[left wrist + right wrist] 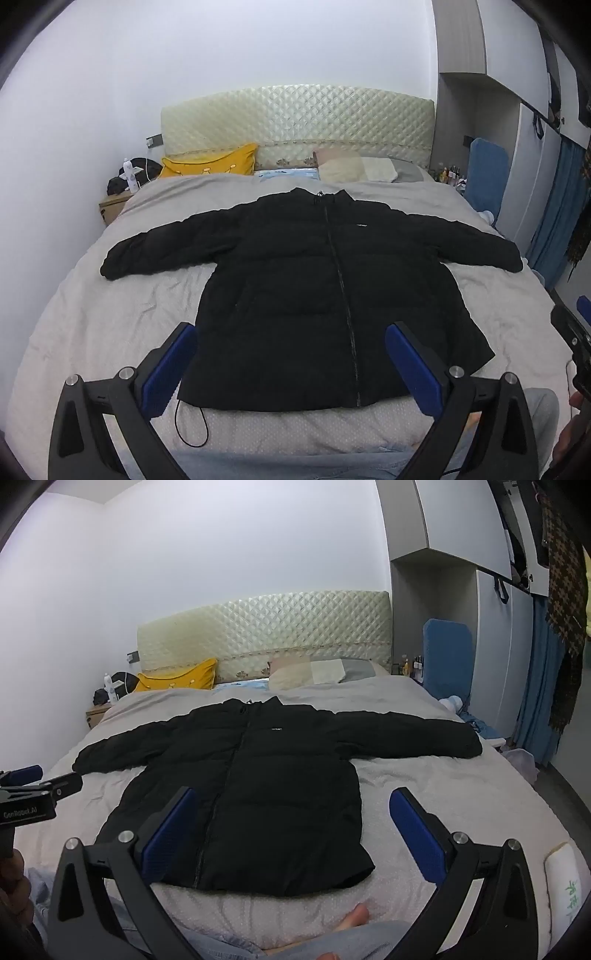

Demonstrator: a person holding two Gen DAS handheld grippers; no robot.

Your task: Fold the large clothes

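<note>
The small items on the bedside stand [110,206] are too small to name. The black puffer jacket [314,288] lies flat, front up and zipped, sleeves spread, on the grey bed [92,314]. The left hand-held gripper [291,354] hangs above the jacket's hem, the right hand-held gripper [291,823] above its right hem corner, both spread wide and holding nothing.
</note>
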